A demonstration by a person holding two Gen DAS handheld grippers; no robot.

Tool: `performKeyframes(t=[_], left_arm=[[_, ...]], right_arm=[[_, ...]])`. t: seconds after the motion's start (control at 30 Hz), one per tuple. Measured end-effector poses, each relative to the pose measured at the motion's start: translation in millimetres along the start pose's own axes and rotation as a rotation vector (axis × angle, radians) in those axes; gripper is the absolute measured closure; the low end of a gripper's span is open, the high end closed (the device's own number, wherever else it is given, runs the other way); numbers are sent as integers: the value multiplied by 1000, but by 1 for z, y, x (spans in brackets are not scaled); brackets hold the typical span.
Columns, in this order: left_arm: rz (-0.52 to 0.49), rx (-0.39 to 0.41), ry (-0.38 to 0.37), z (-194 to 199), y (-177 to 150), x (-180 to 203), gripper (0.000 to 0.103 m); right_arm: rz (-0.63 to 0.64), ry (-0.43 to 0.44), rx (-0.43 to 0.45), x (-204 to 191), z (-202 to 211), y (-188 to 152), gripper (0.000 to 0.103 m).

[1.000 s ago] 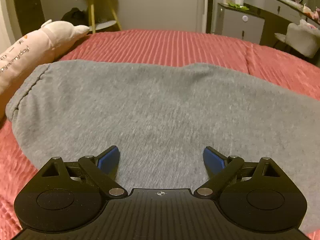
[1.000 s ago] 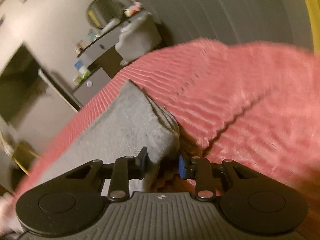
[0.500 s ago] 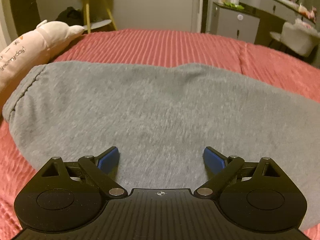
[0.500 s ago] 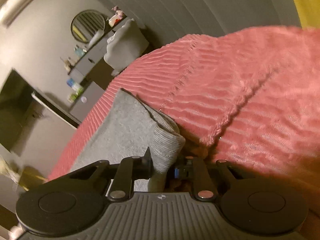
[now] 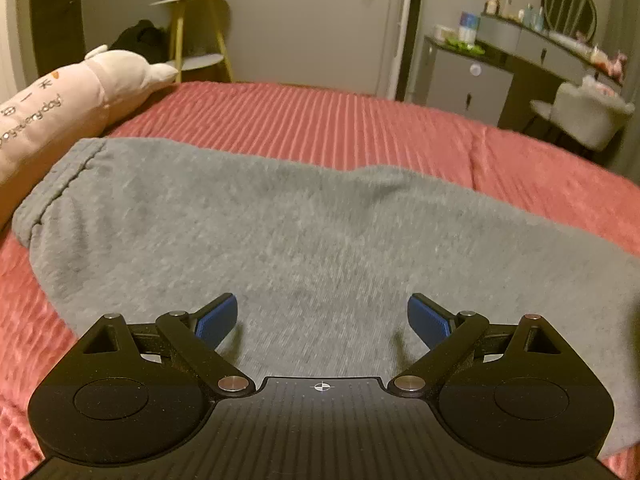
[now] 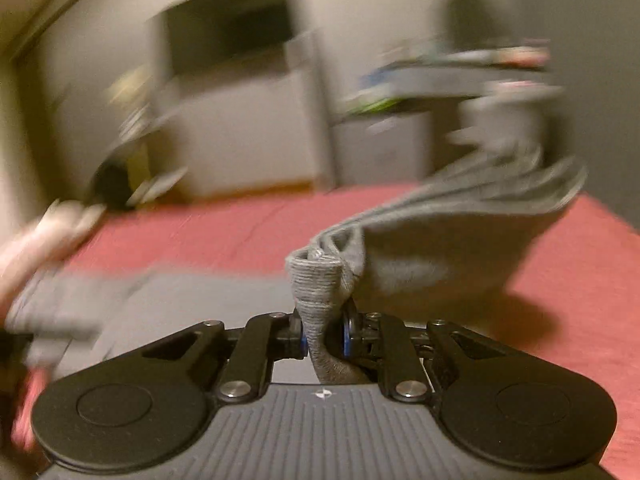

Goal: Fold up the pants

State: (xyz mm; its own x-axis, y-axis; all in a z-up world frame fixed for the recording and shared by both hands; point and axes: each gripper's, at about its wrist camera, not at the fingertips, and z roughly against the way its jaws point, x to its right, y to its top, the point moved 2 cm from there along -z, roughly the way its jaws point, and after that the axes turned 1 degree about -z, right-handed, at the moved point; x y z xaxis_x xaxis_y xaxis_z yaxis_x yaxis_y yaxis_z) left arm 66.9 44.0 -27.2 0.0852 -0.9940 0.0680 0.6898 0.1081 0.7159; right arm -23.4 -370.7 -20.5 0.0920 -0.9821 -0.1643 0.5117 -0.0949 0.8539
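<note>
Grey sweatpants [image 5: 304,232] lie flat across a red ribbed bedspread [image 5: 340,120], waistband at the left. My left gripper [image 5: 322,320] is open and empty, low over the middle of the pants. My right gripper [image 6: 325,338] is shut on the ribbed leg cuff of the pants [image 6: 320,284] and holds it lifted above the bed. The leg cloth [image 6: 460,232] hangs from the cuff in folds to the right. The right wrist view is blurred by motion.
A long pink plush pillow [image 5: 60,100] lies along the bed's left edge. A yellow side table [image 5: 196,32] stands behind it. A grey dresser [image 5: 500,68] and a pale chair [image 5: 584,120] stand beyond the bed's far right side.
My right gripper, shut on the cuff, has lifted it off the bed and swung round toward the rest of the pants. My left gripper has stayed open over the pants, drawing back slightly.
</note>
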Motion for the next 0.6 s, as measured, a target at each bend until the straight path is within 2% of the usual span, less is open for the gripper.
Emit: performKeyframes(t=[0.1,0.17,0.2,0.27,0.33,0.37,0.43,0.47,0.5,0.53,0.57,0.6], left_arm=[[19,3,-21,5,-3,-6,7],[28,-9,-36,4,-4,-8,7],[31,-13,-45,4,-5,-8,7],[30,-12,-67,3,-4,-6,7],[14,-7,-100,3,-5,0,7],[2,-7,-117,3,-6,3,7],[-38,-20,-146,2,-9,13,7],[-65,-27,-161,1,-11,19,7],[-93,-35,-176,1,-13,25,7],[-119,-44,-195,2,-14,31,7],[-140,-51,-217,4,-16,37,7],[-156,-56,-246,6,-16,43,7]], right_arm=[[122,107,-206,-58,-46,-29,87],[193,140,-392,-77,-70,-45,85],[203,136,-435,-79,-77,-46,81],[162,154,-421,-76,-70,-41,69],[-28,236,-370,-52,-56,-32,43],[-116,262,-337,-41,-49,-29,39],[-273,226,-259,-9,-35,-27,38],[-338,170,-246,8,-32,-31,38],[-386,97,-265,20,-30,-39,38],[-419,27,-306,32,-31,-49,42],[-444,2,-340,42,-30,-60,46],[-482,24,-328,49,-26,-70,47]])
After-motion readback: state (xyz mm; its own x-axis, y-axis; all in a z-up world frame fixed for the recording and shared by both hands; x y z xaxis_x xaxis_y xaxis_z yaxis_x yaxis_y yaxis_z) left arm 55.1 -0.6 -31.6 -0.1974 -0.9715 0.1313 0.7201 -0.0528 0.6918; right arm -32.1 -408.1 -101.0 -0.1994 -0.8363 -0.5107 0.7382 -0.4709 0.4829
